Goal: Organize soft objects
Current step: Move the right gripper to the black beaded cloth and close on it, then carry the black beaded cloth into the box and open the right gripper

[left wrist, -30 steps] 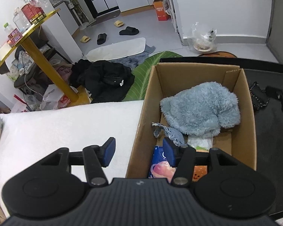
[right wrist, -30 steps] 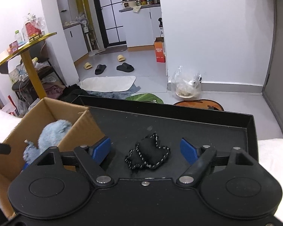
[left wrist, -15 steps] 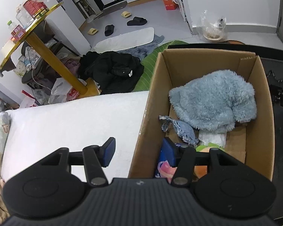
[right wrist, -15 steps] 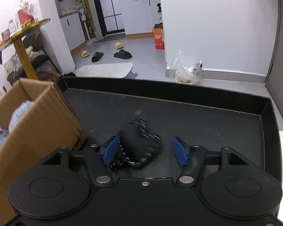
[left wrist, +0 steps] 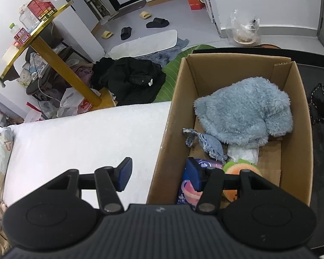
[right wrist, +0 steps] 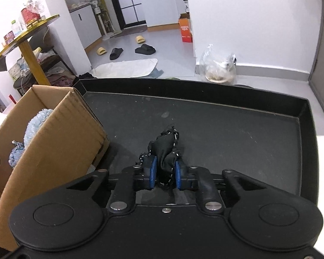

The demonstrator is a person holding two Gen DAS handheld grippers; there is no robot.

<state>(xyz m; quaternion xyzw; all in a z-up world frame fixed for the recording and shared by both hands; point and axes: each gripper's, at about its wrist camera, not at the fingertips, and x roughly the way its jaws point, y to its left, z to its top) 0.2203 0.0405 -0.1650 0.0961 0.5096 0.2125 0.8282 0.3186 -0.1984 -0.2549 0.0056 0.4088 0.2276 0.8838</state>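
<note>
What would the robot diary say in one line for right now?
right tool: just closed, shut on black cloth in black tray | left tool: open astride cardboard box wall

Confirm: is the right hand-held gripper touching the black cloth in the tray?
Touching. The right wrist view shows the right hand-held gripper with both blue pads pressed into the bunched black cloth, having just closed on it.

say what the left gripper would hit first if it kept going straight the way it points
Probably the box wall: the left gripper straddles it, one finger inside by the blue pouch, one outside over the white bedding. Depth is unclear.
</note>
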